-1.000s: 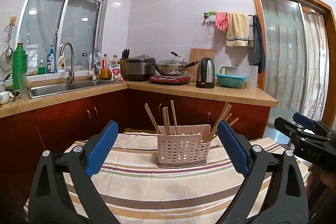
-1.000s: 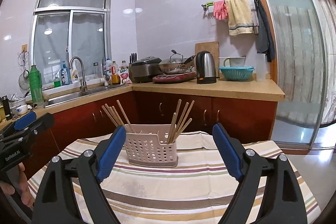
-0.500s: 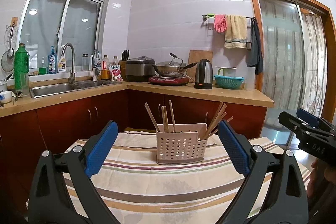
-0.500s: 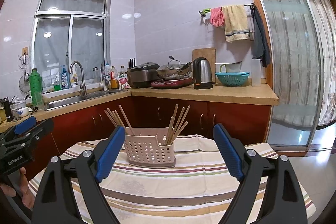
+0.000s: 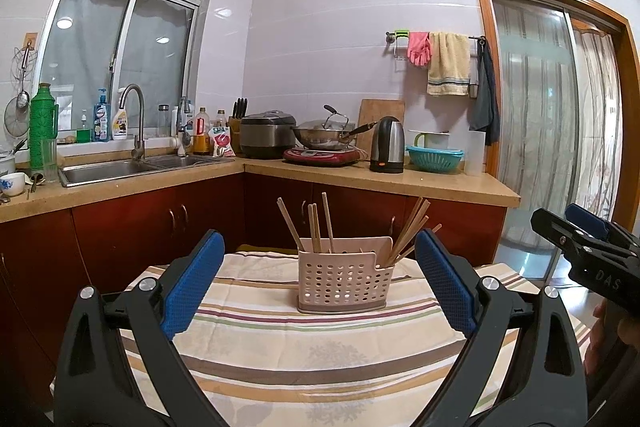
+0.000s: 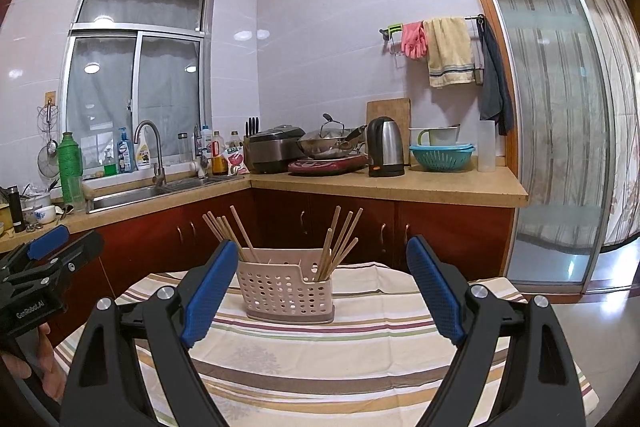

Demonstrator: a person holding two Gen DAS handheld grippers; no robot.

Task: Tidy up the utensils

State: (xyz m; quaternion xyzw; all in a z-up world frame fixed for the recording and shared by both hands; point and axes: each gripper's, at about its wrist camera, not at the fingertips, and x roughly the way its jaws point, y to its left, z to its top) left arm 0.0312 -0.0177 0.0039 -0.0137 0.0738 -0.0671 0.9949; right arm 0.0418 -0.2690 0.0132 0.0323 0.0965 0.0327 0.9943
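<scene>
Pink perforated basket (image 5: 342,279) stands upright mid-table on the striped cloth (image 5: 320,355), chopsticks (image 6: 340,241) in two leaning bunches, one per end compartment, probably sorted that way. Left gripper (image 5: 320,283) and right gripper (image 6: 322,291): jaws spread wide, empty, well short of the basket. Whether any chopsticks lie loose elsewhere cannot be told.

white tiled walls (image 5: 340,7), a sliding window (image 5: 120,59) and red-brown cabinets (image 6: 440,231) are lit from ceiling lamps.
</scene>
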